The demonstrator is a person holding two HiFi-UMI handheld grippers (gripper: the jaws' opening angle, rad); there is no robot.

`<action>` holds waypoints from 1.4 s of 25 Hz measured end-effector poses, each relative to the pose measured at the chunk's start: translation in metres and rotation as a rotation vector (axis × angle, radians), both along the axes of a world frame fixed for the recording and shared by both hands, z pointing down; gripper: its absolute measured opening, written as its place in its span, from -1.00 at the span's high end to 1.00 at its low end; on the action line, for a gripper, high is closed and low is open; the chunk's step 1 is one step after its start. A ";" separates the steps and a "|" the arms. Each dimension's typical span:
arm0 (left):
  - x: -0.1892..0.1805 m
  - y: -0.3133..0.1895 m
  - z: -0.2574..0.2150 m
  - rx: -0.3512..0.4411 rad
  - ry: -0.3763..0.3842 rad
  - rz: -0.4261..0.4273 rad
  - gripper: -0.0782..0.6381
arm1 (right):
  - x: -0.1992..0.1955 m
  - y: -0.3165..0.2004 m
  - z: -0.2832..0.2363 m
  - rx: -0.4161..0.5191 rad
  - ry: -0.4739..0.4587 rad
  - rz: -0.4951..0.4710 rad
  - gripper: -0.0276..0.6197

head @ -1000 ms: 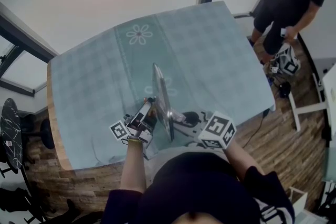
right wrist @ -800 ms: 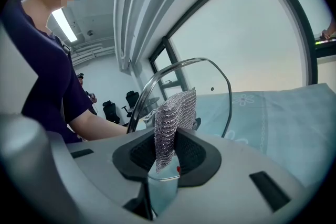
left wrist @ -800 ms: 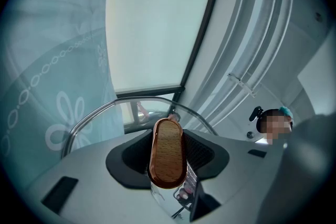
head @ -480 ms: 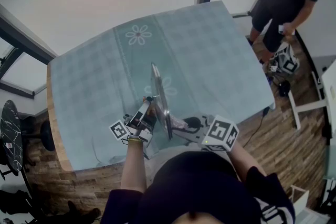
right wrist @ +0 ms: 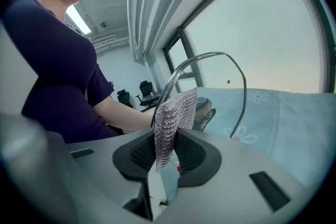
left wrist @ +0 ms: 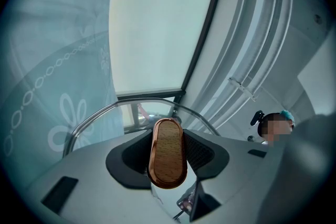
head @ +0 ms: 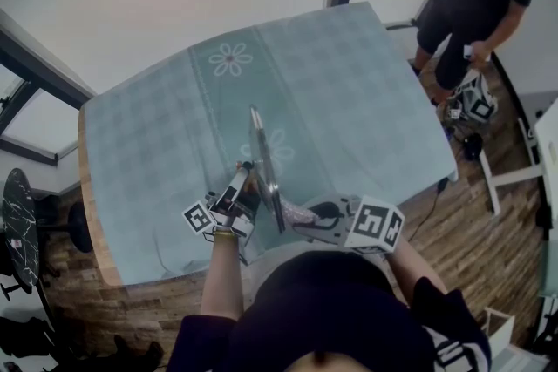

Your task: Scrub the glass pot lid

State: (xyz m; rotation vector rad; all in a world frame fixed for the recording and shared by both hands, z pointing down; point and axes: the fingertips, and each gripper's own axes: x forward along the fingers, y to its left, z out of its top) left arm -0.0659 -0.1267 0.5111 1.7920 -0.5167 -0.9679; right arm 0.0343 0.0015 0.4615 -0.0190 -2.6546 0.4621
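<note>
Left gripper (left wrist: 168, 153) clamps the oval wooden knob (left wrist: 168, 157) of the upright round glass pot lid (right wrist: 220, 86); right gripper (right wrist: 167, 157) pinches a silvery mesh cloth (right wrist: 175, 113), lid rim just ahead.

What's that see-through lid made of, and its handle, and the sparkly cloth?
The lid: clear glass, the tablecloth shows through; shiny metal-looking rim. The handle: looks like wood, grainy, with a glossy coppery edge. The cloth: probably silvery metallic mesh, knitted and glittery.

no legible text or markings
</note>
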 end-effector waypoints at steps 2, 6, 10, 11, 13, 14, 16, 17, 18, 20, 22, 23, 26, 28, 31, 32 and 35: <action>0.000 0.000 0.000 0.002 -0.003 -0.001 0.31 | 0.002 0.003 0.000 -0.005 0.008 -0.022 0.66; -0.001 -0.001 0.000 0.001 0.000 -0.002 0.31 | 0.009 0.006 -0.001 -0.010 0.021 -0.071 0.66; -0.001 0.000 0.001 0.004 0.003 0.001 0.31 | 0.023 0.004 -0.003 -0.010 0.042 -0.117 0.66; -0.001 -0.001 0.000 0.006 0.003 0.002 0.31 | 0.028 0.001 -0.004 -0.011 0.047 -0.116 0.66; 0.000 0.000 0.000 0.008 0.000 0.007 0.31 | 0.035 -0.009 -0.004 -0.012 0.057 -0.094 0.66; 0.000 0.000 0.000 0.009 -0.002 0.009 0.31 | 0.038 -0.014 -0.004 -0.011 0.061 -0.076 0.66; 0.001 0.000 0.000 0.010 -0.005 0.012 0.31 | 0.040 -0.027 -0.003 -0.002 0.071 -0.034 0.66; 0.001 0.000 0.000 0.011 -0.006 0.012 0.31 | 0.041 -0.034 -0.001 0.007 0.077 -0.007 0.66; 0.001 0.000 0.000 0.011 -0.005 0.013 0.31 | 0.041 -0.042 0.003 0.023 0.086 0.024 0.66; 0.001 0.000 -0.001 0.011 -0.004 0.011 0.31 | 0.040 -0.063 0.014 0.071 0.094 0.098 0.66; 0.000 0.000 -0.001 0.010 -0.003 0.009 0.31 | 0.035 -0.080 0.023 0.096 0.089 0.166 0.66; 0.000 0.000 0.000 0.008 -0.003 0.008 0.31 | 0.032 -0.087 0.026 0.100 0.090 0.191 0.66; 0.001 0.001 0.001 0.007 -0.005 0.008 0.31 | 0.020 -0.104 0.033 0.128 0.114 0.242 0.66; 0.001 0.000 0.001 0.006 -0.007 0.009 0.31 | 0.010 -0.113 0.036 0.152 0.126 0.256 0.66; 0.001 0.001 0.000 0.010 -0.010 0.010 0.31 | -0.004 -0.124 0.037 0.146 0.109 0.276 0.66; 0.001 0.000 0.000 0.010 -0.010 0.010 0.31 | -0.008 -0.128 0.037 0.139 0.090 0.289 0.66; 0.001 0.000 0.001 0.006 -0.007 0.008 0.31 | -0.017 -0.141 0.041 0.129 0.057 0.333 0.66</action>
